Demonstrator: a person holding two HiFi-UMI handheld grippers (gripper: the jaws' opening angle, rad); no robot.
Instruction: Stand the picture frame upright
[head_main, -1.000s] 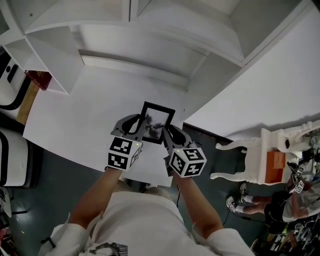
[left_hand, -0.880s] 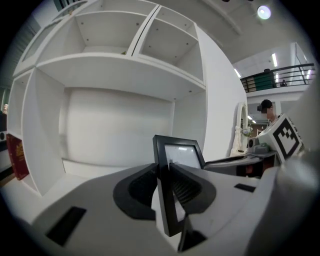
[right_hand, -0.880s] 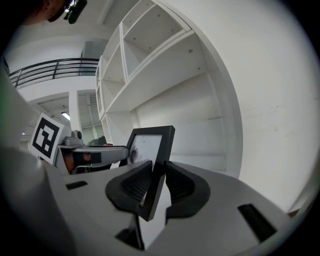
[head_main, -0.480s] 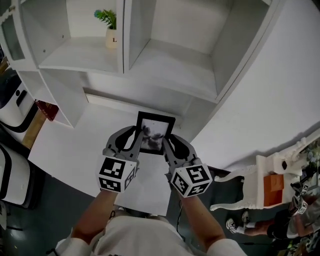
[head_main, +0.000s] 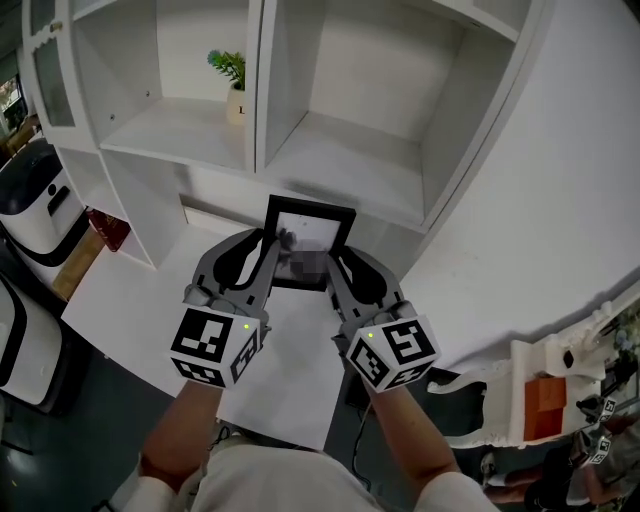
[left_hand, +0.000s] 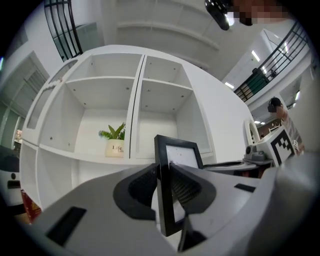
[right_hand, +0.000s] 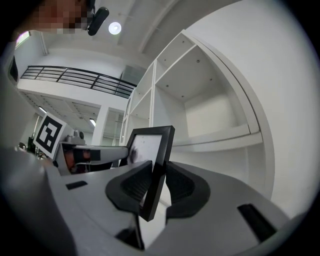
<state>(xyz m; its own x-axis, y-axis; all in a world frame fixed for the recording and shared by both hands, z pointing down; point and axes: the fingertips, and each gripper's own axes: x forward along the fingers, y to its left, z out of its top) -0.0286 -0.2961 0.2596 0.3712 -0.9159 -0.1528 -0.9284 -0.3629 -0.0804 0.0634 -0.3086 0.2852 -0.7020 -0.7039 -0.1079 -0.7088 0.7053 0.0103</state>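
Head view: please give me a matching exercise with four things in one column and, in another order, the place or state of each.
1. picture frame
2. potted plant
3. left gripper
4. right gripper

A. shut on the frame's right edge
B. stands on the white shelf
C. held between both grippers
D. shut on the frame's left edge

Pairs: 1-C, 2-B, 3-D, 4-A
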